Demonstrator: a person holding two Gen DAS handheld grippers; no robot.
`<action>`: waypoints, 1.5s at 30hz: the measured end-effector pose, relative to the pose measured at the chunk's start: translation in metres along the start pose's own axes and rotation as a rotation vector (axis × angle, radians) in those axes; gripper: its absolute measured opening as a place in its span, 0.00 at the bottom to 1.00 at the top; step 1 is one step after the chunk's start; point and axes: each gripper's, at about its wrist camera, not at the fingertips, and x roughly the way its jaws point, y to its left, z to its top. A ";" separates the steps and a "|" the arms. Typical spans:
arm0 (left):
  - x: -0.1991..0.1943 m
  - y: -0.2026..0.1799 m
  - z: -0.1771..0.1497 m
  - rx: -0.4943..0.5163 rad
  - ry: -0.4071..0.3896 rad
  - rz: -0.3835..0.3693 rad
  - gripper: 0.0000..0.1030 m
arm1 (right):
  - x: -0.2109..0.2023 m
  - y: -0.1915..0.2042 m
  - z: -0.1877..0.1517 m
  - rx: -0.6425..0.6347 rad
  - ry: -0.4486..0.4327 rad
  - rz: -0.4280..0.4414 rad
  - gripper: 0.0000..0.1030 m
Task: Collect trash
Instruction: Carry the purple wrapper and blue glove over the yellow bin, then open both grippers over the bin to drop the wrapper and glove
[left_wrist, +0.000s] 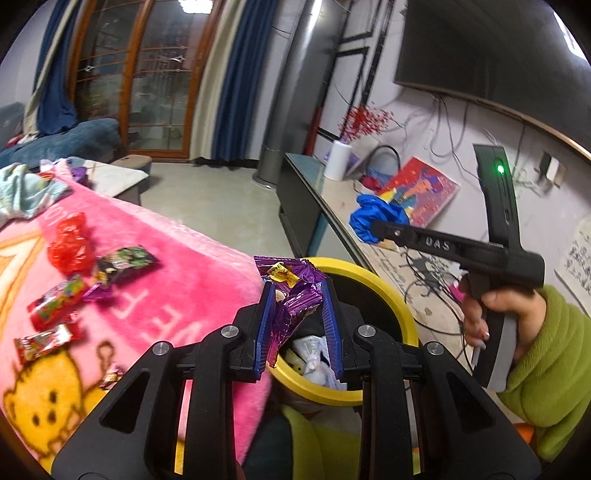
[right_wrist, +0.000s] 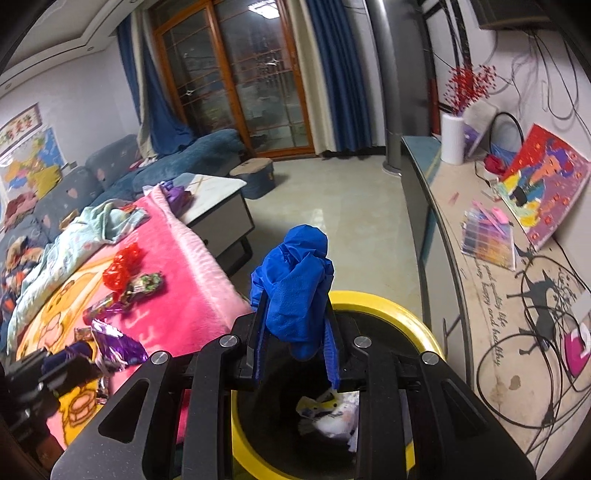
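Observation:
My left gripper (left_wrist: 298, 295) is shut on a crumpled purple foil wrapper (left_wrist: 295, 291) and holds it over the near-left rim of a yellow-rimmed black bin (left_wrist: 399, 295). My right gripper (right_wrist: 295, 325) is shut on a crumpled blue glove (right_wrist: 295, 288) above the same bin (right_wrist: 406, 314), which holds white paper scraps (right_wrist: 332, 413). In the left wrist view the right gripper (left_wrist: 373, 227) is seen from the side with the blue glove (left_wrist: 373, 216) beyond the bin. More wrappers lie on the pink blanket (left_wrist: 177, 266): a red cellophane (left_wrist: 70, 243), a dark green one (left_wrist: 125, 262) and red ones (left_wrist: 55, 302).
A TV cabinet (right_wrist: 461, 280) with a painting (right_wrist: 543, 184), cables and a white vase (right_wrist: 452, 138) runs along the right. A low coffee table (right_wrist: 218, 206) and blue sofa (right_wrist: 192, 155) stand behind the blanket. Tiled floor (right_wrist: 332, 206) lies between.

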 end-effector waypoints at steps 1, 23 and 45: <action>0.004 -0.003 -0.001 0.009 0.006 -0.004 0.19 | 0.001 -0.003 -0.001 0.005 0.011 -0.002 0.26; 0.092 -0.045 -0.021 0.121 0.174 -0.077 0.19 | 0.029 -0.058 -0.022 0.150 0.122 -0.017 0.43; 0.071 -0.022 -0.009 0.001 0.099 -0.023 0.89 | 0.021 -0.058 -0.016 0.170 0.071 -0.049 0.64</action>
